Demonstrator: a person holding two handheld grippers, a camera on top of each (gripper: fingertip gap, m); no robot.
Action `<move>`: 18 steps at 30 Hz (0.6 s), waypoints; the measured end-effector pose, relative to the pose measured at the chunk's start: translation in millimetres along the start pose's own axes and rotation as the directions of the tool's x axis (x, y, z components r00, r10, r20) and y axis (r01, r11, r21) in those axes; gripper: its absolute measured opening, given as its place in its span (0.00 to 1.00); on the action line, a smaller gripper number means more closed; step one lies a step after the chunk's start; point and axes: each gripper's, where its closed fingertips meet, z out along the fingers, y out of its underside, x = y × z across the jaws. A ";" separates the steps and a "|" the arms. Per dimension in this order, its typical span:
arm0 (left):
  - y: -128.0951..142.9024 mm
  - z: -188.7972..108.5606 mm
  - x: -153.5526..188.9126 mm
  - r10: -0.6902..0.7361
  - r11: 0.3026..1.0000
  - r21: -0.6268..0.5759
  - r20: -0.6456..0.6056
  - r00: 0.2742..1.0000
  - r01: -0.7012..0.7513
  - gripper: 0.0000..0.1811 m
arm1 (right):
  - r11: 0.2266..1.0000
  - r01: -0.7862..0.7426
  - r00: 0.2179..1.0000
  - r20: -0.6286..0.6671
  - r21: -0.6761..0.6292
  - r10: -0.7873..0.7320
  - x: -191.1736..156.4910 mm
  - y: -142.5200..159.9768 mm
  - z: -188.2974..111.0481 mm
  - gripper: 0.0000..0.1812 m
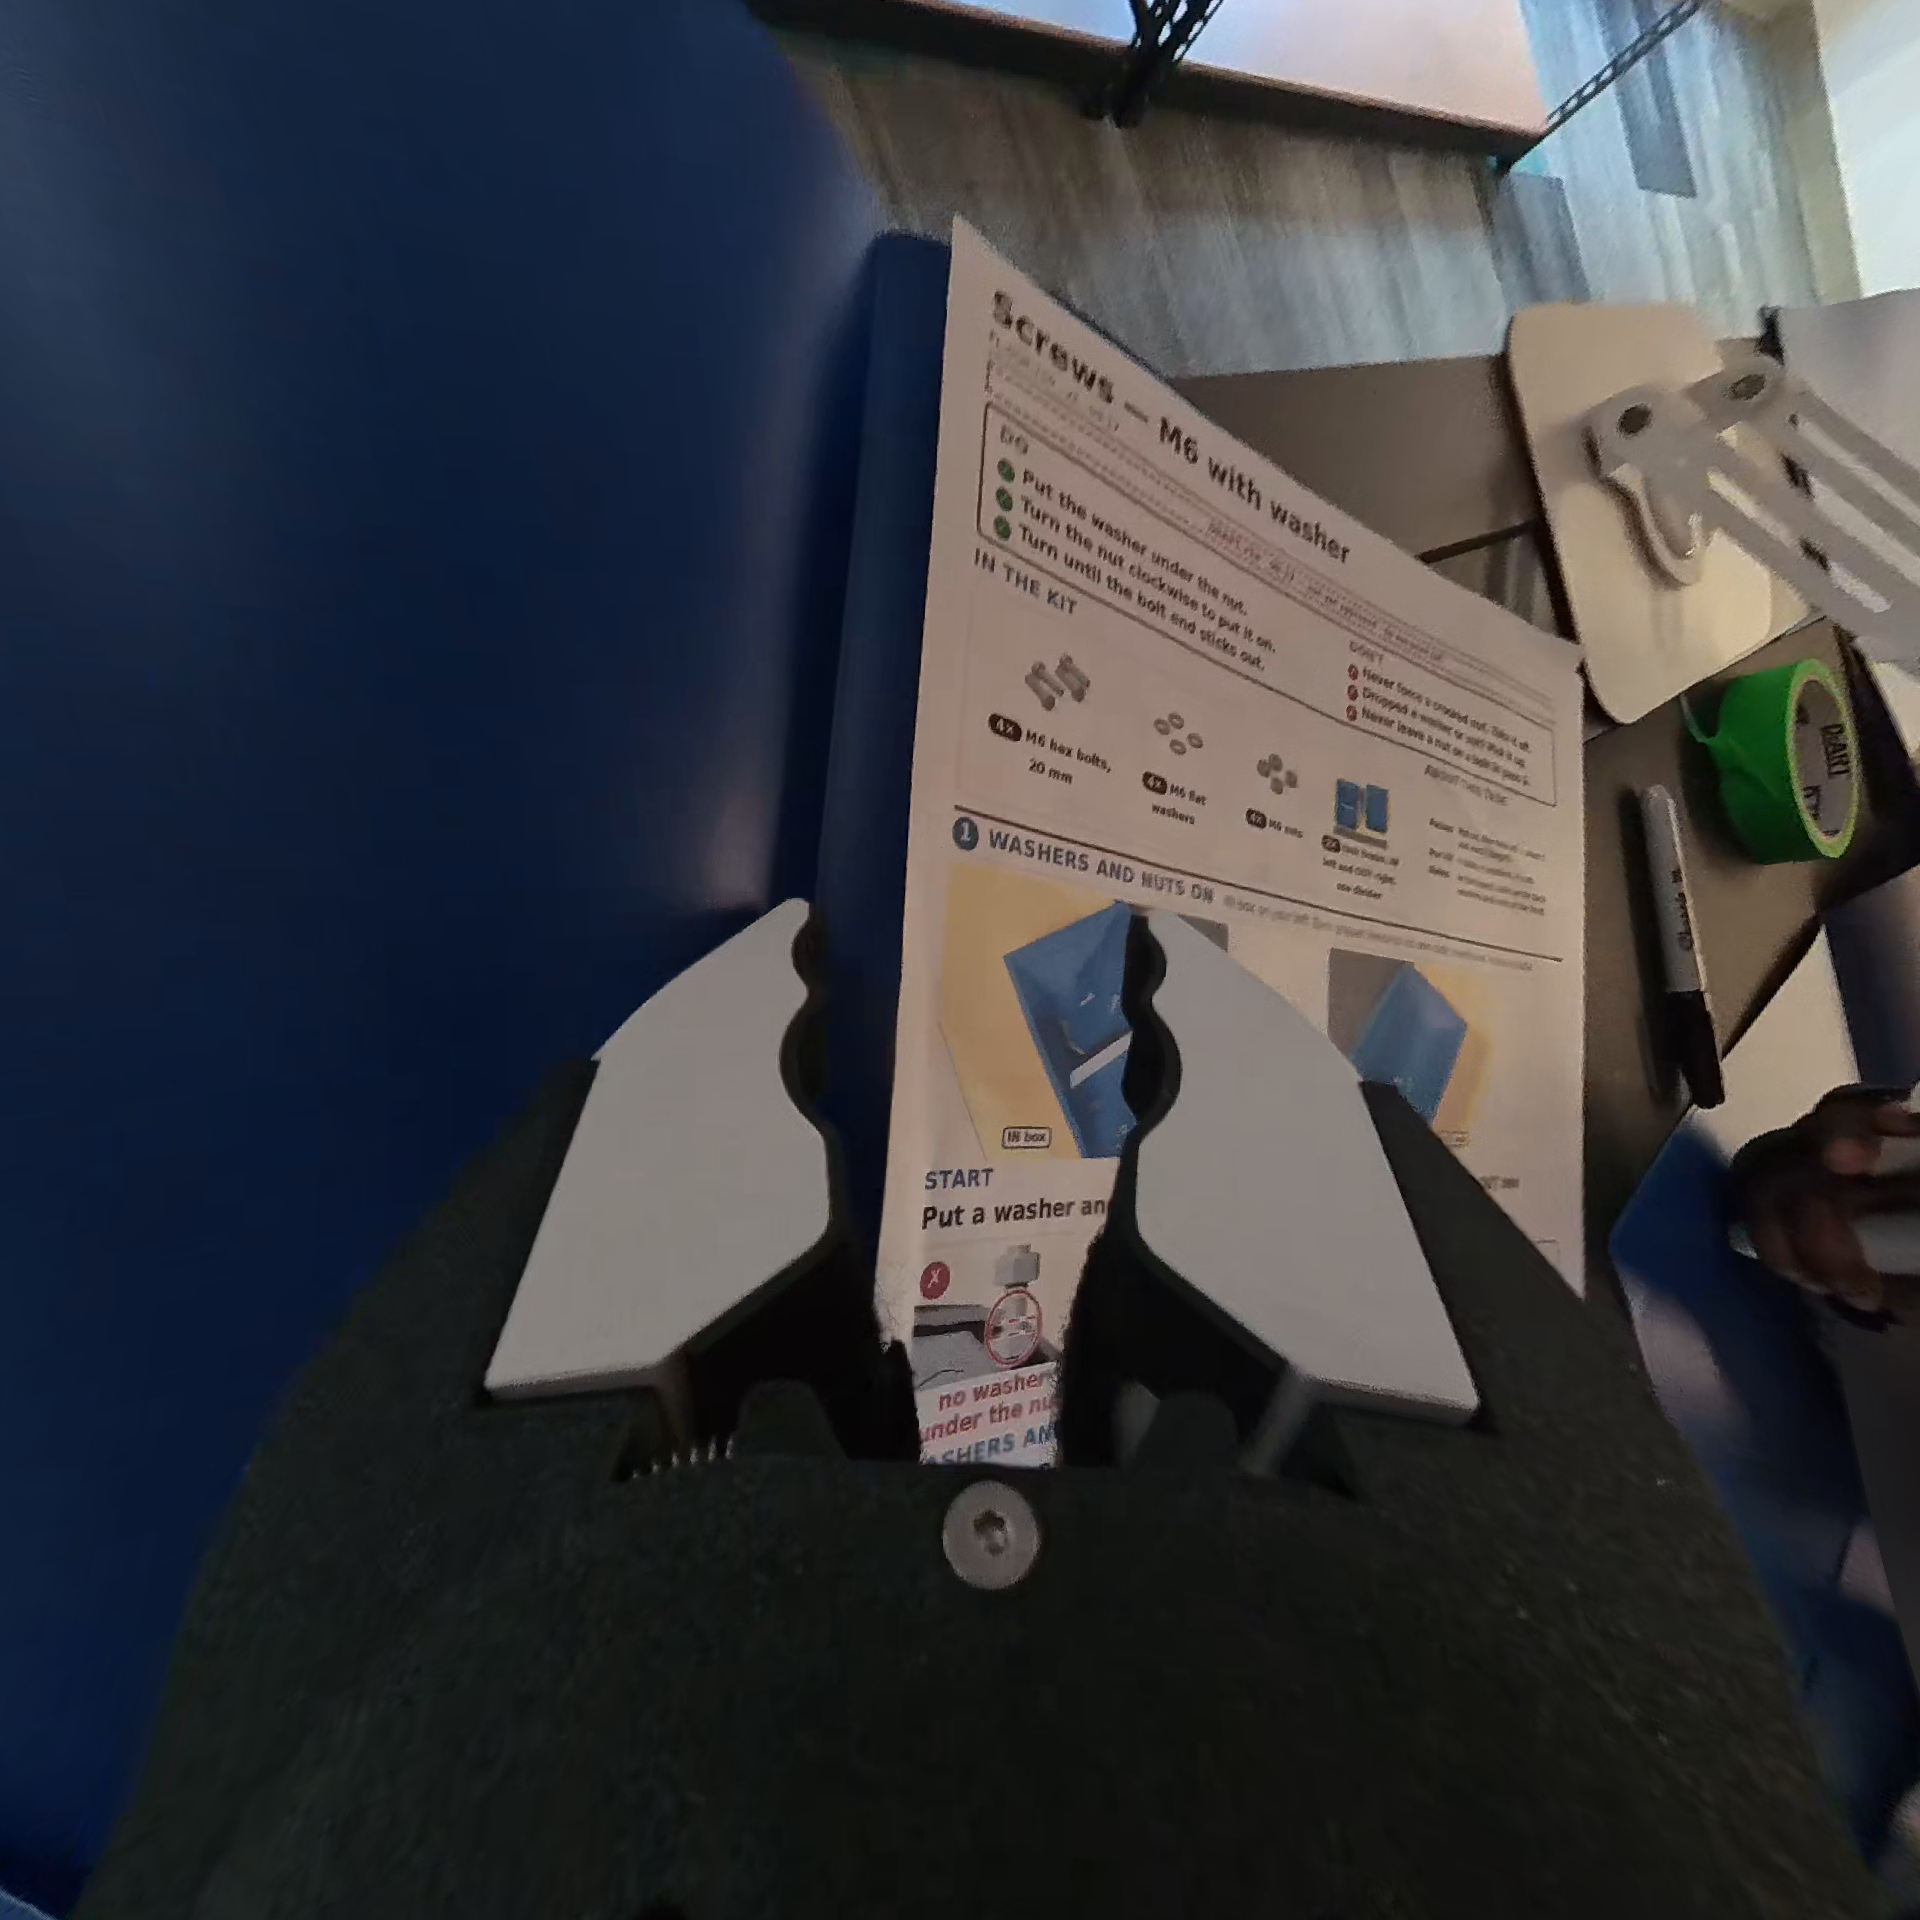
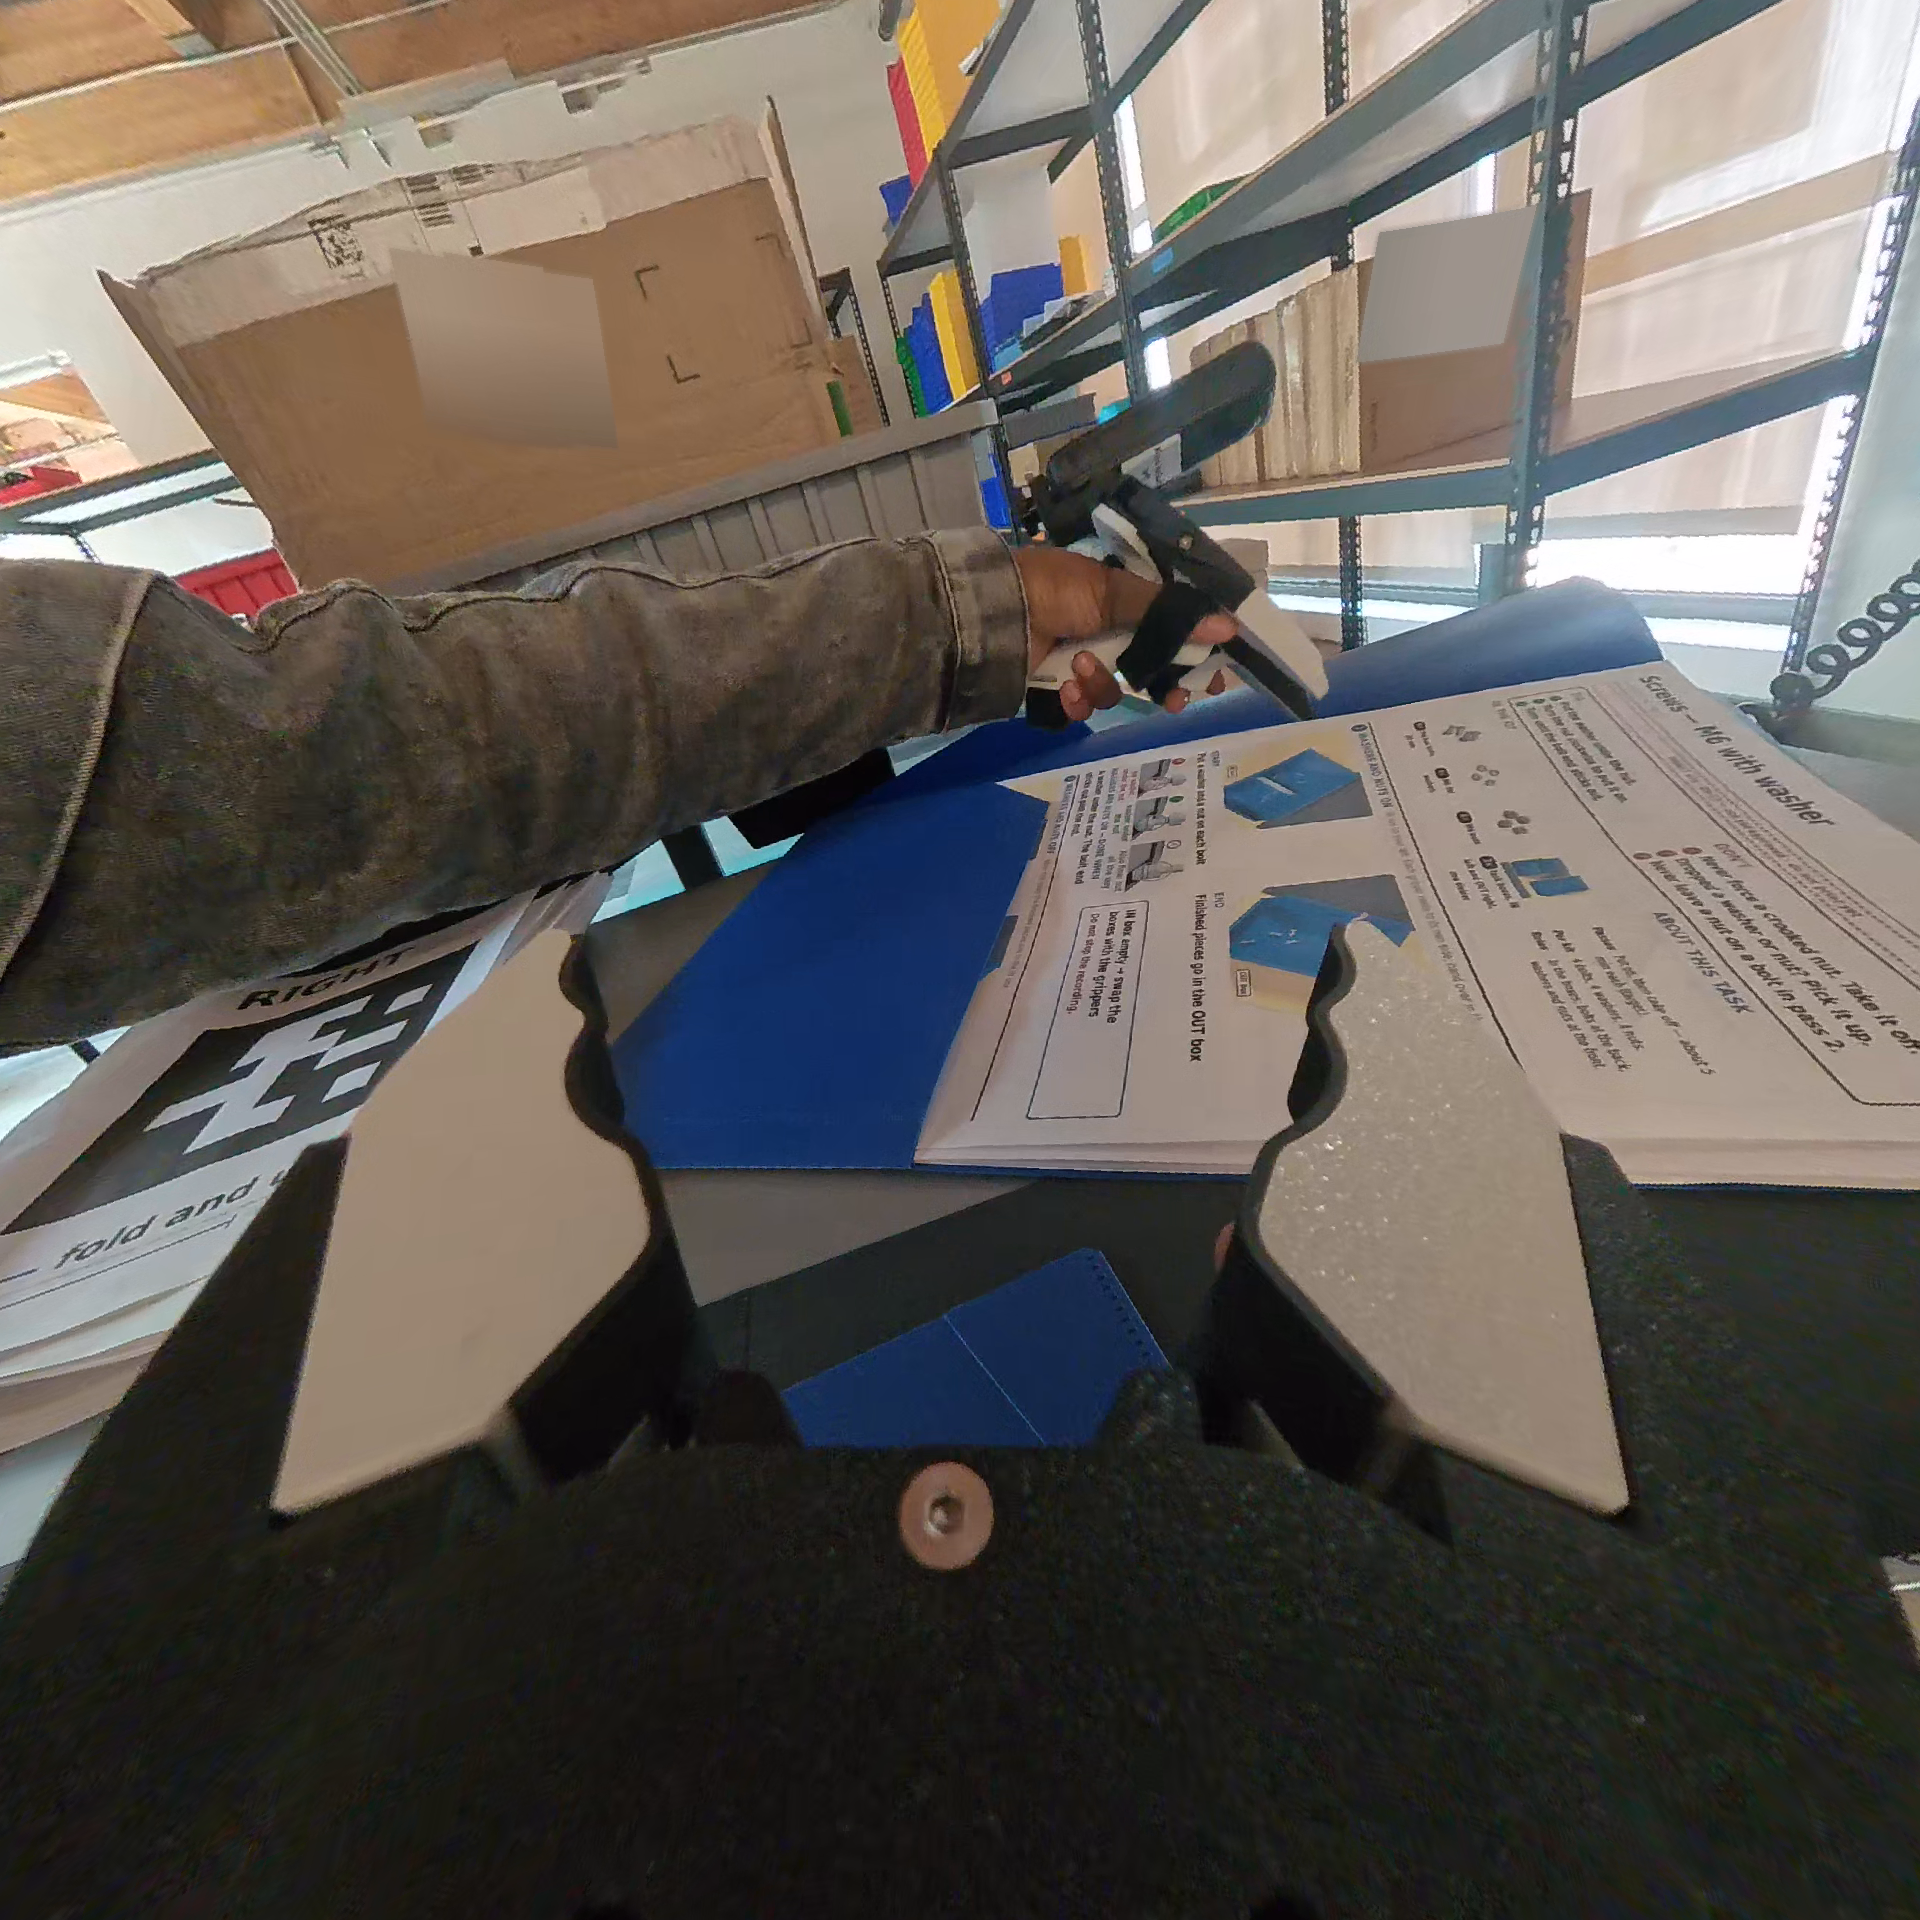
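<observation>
We are closing the left gripper [image 1: 977, 997] narrowly around the blue folder cover [image 1: 873, 644], lifting it so the printed sheet [image 1: 1226, 727] ahead of the fingers is showing. We are keeping the right gripper [image 2: 956, 1029] wide and empty, hovering above the dark bench [image 2: 914, 1236]. Metal shelving [image 2: 1351, 208] is standing beyond.

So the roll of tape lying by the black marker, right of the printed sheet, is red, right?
Not quite: the roll of tape is bright green, not red, as the left wrist view shows. It does lie by the black marker, right of the printed sheet.
</observation>
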 end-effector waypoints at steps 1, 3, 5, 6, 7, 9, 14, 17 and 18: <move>2.6 1.0 -0.1 0.007 1.000 -0.012 0.001 1.000 -0.007 0.31 | 1.000 -0.004 1.000 -0.001 0.002 0.004 0.5 -0.3 -0.2 0.70; 5.3 2.7 5.2 0.016 0.999 -0.027 -0.024 1.000 -0.017 0.30 | 1.000 -0.012 1.000 -0.001 0.005 0.012 1.4 -0.6 -0.5 0.69; 4.5 3.0 12.0 0.037 0.999 -0.027 -0.043 0.998 -0.039 0.28 | 1.000 -0.018 1.000 -0.003 0.005 0.018 2.1 -0.7 -0.5 0.69; 4.4 3.1 13.9 0.048 0.998 -0.032 -0.043 0.998 -0.050 0.28 | 1.000 -0.019 1.000 -0.002 0.005 0.019 2.2 -0.7 -0.5 0.69; 4.5 3.0 15.2 0.057 0.998 -0.039 -0.040 0.998 -0.059 0.28 | 1.000 -0.020 1.000 -0.003 0.005 0.021 2.4 -0.7 -0.5 0.69; 4.2 2.5 18.1 0.064 0.997 -0.047 -0.045 0.997 -0.066 0.27 | 1.000 -0.023 1.000 -0.005 0.007 0.023 2.9 -0.9 -0.6 0.69; 2.3 0.8 7.4 0.080 0.996 -0.039 0.018 0.997 -0.080 0.26 | 1.000 -0.028 1.000 -0.003 0.009 0.028 3.3 -1.2 -0.8 0.68; 9.1 4.0 0.4 0.083 0.994 -0.078 0.047 0.995 -0.079 0.27 | 1.000 -0.030 1.000 -0.002 0.006 0.030 3.3 -1.0 -0.6 0.68; 11.2 5.3 0.8 0.093 0.992 -0.088 0.042 0.995 -0.089 0.26 | 1.000 -0.031 1.000 -0.003 0.006 0.031 3.6 -0.9 -0.6 0.68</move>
